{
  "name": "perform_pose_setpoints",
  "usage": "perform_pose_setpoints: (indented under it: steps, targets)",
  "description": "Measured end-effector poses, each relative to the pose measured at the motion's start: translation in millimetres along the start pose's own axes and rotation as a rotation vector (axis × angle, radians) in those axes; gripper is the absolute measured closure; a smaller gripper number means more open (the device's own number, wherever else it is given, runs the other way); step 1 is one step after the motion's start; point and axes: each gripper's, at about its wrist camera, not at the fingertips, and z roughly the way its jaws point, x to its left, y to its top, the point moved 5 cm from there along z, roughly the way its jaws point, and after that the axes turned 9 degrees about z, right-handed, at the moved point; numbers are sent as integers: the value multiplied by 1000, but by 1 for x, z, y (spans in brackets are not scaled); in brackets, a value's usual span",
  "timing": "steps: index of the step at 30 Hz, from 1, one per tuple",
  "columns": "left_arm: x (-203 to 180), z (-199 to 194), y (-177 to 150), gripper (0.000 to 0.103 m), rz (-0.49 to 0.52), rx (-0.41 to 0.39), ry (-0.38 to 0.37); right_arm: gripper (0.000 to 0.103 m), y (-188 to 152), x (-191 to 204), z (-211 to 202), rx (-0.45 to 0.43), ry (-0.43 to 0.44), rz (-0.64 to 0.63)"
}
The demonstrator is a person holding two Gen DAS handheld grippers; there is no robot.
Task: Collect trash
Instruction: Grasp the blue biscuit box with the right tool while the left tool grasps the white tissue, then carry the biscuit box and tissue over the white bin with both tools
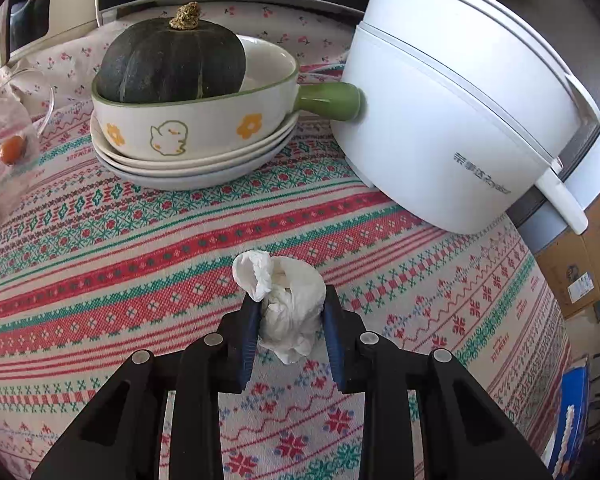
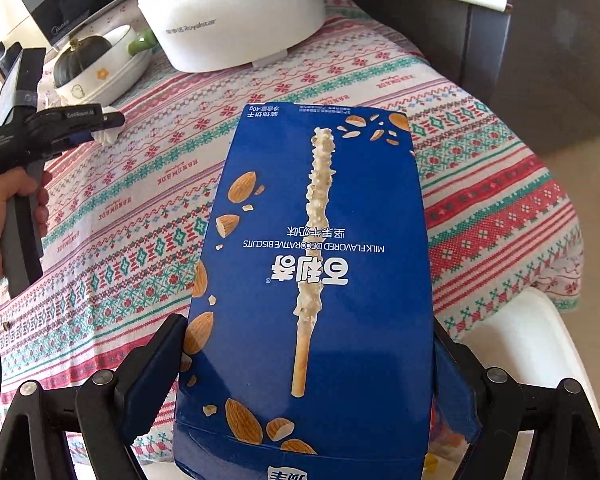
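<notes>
A woven tablecloth (image 1: 120, 280) banded in red, green and white snowflake patterns covers the table. The left gripper (image 1: 290, 320) pinches a crumpled white tissue (image 1: 288, 300) between its blue pads, just above the cloth. The right gripper (image 2: 308, 364) clamps a flat, glossy blue biscuit box (image 2: 312, 272) by its long sides, held over the table's near edge. Farther back, a smooth white electric pot (image 1: 452, 112) stands beside a ribbed dark-green pumpkin (image 1: 172, 60) resting in a green-handled ceramic dish (image 1: 188, 128) stacked on pale plates (image 1: 188, 168).
</notes>
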Motion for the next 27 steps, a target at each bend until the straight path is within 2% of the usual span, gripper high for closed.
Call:
perform_pose_setpoints:
  steps: [11, 18, 24, 27]
  targets:
    - [-24, -67, -58, 72, 53, -8, -56, 11, -9, -10, -41, -50, 25, 55]
    - [-47, -120, -106, 72, 153, -8, -76, 11, -18, -2, -65, -82, 61, 61]
    - [-71, -153, -146, 72, 163, -9, -148, 11, -28, -15, -80, -86, 69, 98]
    - [-84, -160, -155, 72, 143, -4, -196, 11, -33, -24, -87, -79, 79, 129]
